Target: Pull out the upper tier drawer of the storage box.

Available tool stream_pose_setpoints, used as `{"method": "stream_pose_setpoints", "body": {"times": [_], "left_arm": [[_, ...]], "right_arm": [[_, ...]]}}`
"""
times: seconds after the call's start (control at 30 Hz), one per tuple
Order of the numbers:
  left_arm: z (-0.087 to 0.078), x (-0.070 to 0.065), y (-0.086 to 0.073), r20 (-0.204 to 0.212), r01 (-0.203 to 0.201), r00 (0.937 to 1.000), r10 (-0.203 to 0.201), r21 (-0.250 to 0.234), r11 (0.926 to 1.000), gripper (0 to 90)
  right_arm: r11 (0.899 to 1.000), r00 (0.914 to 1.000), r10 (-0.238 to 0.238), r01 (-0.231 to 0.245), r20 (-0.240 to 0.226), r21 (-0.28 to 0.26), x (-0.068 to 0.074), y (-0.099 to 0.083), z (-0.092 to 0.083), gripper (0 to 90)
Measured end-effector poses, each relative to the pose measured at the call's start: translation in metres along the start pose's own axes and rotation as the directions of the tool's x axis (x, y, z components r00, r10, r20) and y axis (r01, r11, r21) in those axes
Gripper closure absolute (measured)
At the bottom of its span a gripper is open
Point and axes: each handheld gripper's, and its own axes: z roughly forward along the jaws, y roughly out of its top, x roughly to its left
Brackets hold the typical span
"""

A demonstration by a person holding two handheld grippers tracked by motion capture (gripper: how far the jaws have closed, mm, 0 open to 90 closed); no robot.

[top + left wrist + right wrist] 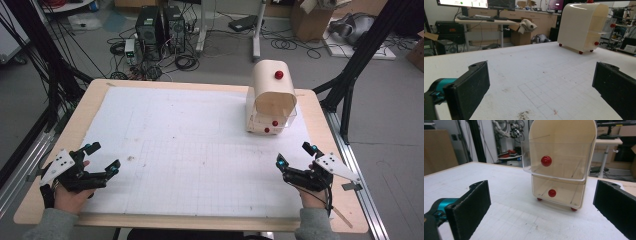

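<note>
Drawer unit (271,97) upright; L tongs (103,156) & R tongs (295,153) spread.

A small drawer cabinet (271,97) stands on the mat (190,145) at the table's (75,125) far right, with both grippers near the front corners.

Looking along two black jaws spread wide apart, nothing between them; left gripper (541,87) low over a white gridded mat (544,75), teal part by the left-hand jaw. Dark specks and smudges on the mat near the bottom edge. Farther off to the right, a cream cabinet (581,25) with a rounded top, standing upright on small red feet, red knobs on its right side. Beyond the table edge, a desk (484,21) with monitors and a keyboard, a cardboard box (520,37) on the floor.
</note>
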Motion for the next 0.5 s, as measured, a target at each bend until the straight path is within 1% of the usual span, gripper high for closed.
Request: {"method": "stream_pose_setpoints", "body": {"times": [0.03,0.07,0.1,0.13,0.17,0.2,0.23,0.27,0.3,0.37,0.5], "left_arm": [[0.0,0.0,0.0,0.0,0.0,1.0,0.0,0.0,1.0,1.7],[0.0,0.0,0.0,0.003,0.002,1.0,-0.002,0.0,1.0,1.7],[0.0,0.0,0.0,0.003,0.002,1.0,-0.002,0.0,1.0,1.7],[0.0,0.0,0.0,0.005,-0.001,1.0,0.001,0.003,1.0,1.7],[0.0,-0.001,0.0,0.006,-0.001,1.0,0.001,0.002,1.0,1.7],[0.0,-0.001,0.0,0.008,-0.002,1.0,0.002,0.002,1.0,1.7],[0.001,-0.002,0.0,0.011,-0.003,0.9999,0.003,0.005,1.0,1.7],[0.001,-0.002,0.0,0.012,-0.005,0.9999,0.005,0.007,1.0,1.7],[0.001,-0.002,0.0,0.012,-0.005,0.9999,0.005,0.007,1.0,1.7],[0.001,-0.001,-0.001,0.008,-0.001,1.0,0.001,0.006,1.0,1.7],[0.002,-0.001,0.0,0.007,-0.004,1.0,0.004,0.007,1.0,1.7]], "right_arm": [[1.0,1.0,0.0,0.0,0.0,0.0,0.0,0.0,0.0,0.0],[1.0,0.9995,-0.004,0.004,-0.03,0.01,-0.003,-0.001,-0.002,0.0],[1.0,0.9995,-0.004,0.004,-0.03,0.01,-0.003,-0.001,-0.002,0.0],[1.0,0.999,-0.004,0.005,-0.044,0.019,-0.005,-0.002,-0.003,0.0],[0.999,0.9972,-0.013,0.015,-0.074,0.038,-0.008,-0.005,-0.004,0.0],[0.999,0.9966,-0.008,0.012,-0.082,0.047,-0.009,-0.007,-0.004,0.0],[0.998,0.9958,-0.015,0.02,-0.091,0.054,-0.01,-0.009,-0.005,0.0],[0.998,0.9962,-0.022,0.027,-0.084,0.053,-0.011,-0.011,-0.005,0.0],[0.998,0.997,-0.021,0.025,-0.074,0.052,-0.012,-0.013,-0.006,0.0],[0.999,0.9975,-0.005,0.008,-0.071,0.046,-0.015,-0.015,-0.007,0.0],[0.999,0.9971,-0.003,0.006,-0.075,0.033,-0.015,-0.015,-0.008,0.0]]}}
